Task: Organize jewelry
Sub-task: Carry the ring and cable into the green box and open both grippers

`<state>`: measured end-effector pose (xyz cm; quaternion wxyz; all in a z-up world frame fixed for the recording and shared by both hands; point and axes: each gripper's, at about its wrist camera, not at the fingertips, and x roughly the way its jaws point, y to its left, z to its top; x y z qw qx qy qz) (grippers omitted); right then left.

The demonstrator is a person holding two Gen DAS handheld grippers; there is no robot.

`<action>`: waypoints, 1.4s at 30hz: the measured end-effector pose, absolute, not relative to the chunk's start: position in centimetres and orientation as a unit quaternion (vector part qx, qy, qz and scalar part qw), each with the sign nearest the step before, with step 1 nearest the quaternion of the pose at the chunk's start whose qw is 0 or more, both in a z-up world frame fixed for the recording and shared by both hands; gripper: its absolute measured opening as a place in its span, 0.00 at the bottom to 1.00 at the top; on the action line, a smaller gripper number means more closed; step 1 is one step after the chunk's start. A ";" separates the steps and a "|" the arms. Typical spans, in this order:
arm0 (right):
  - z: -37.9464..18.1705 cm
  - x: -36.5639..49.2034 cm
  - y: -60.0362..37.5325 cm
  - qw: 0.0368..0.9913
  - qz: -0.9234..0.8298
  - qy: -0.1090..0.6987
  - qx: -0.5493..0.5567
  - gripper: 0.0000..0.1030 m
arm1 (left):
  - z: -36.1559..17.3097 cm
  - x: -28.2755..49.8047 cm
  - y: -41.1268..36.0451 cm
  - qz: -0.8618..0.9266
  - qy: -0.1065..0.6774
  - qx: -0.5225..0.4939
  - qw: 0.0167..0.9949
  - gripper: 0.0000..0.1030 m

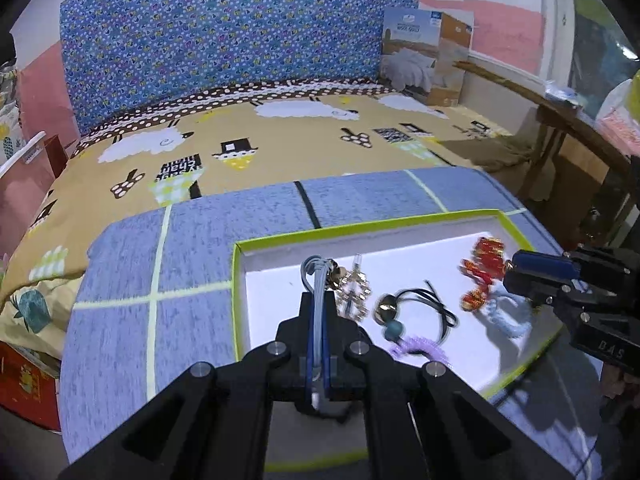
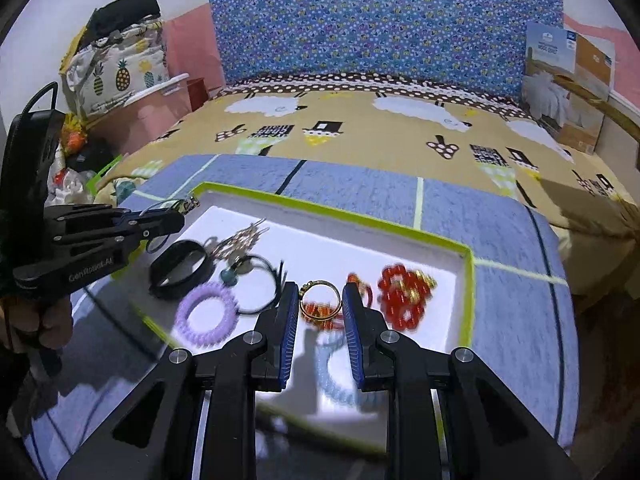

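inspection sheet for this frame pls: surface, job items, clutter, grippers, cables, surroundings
Surface: blue-grey cloth with pale grid lines, holding a white tray with a green rim.
Job's things: in the tray, purple coil hair tie, black band, black cord with a bead, red bead bracelet, gold ring, pale blue coil tie, gold ornament.
Clutter: nothing seen on the cloth.
Grippers: left gripper shut on a grey cord; right gripper open, jaws either side of the ring.
Cables: nothing seen.
Surroundings: bed with sheep-print sheet, blue floral headboard, bedding box, pineapple-print bag.
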<state>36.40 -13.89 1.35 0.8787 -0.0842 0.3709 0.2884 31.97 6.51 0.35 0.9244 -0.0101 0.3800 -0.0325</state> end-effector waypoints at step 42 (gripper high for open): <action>0.0 38.9 -11.5 0.863 0.276 0.409 -0.105 0.30 | -0.3 33.0 7.0 -0.038 0.411 -0.033 0.910 0.30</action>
